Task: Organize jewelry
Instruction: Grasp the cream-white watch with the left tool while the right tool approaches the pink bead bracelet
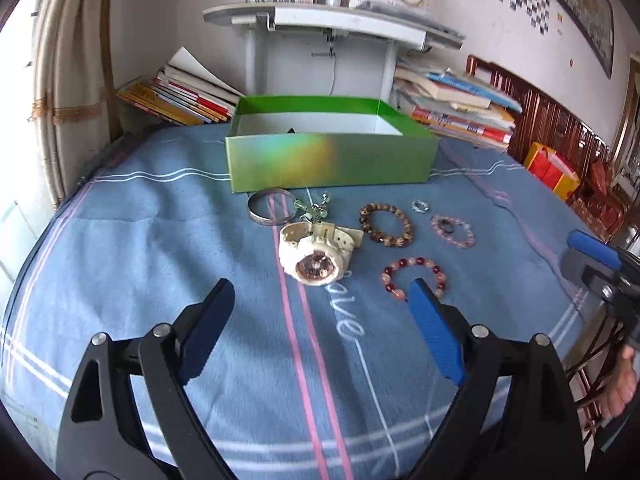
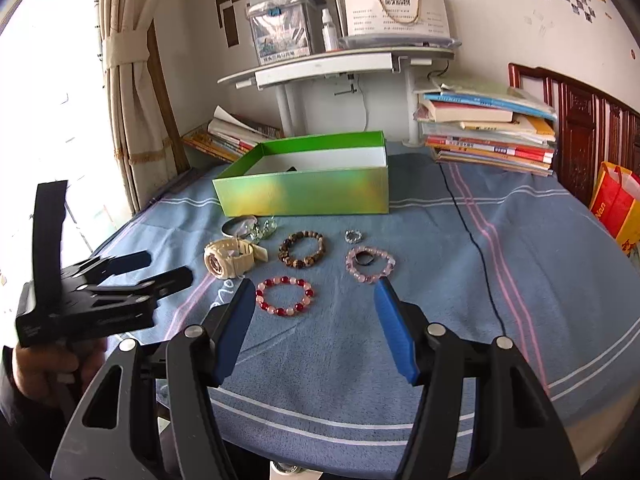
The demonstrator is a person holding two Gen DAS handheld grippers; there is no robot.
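Observation:
An open green box stands on the blue blanket. In front of it lie a cream watch, a silver bangle, pale green earrings, a brown bead bracelet, a red and pink bead bracelet, a pink bead bracelet with a dark ring inside, and a silver ring. My left gripper is open just short of the watch. My right gripper is open near the red bracelet.
Stacks of books lie behind the box on both sides. A white stand with a paper bag stands at the back. A black cable runs across the blanket. A red wooden headboard is at right.

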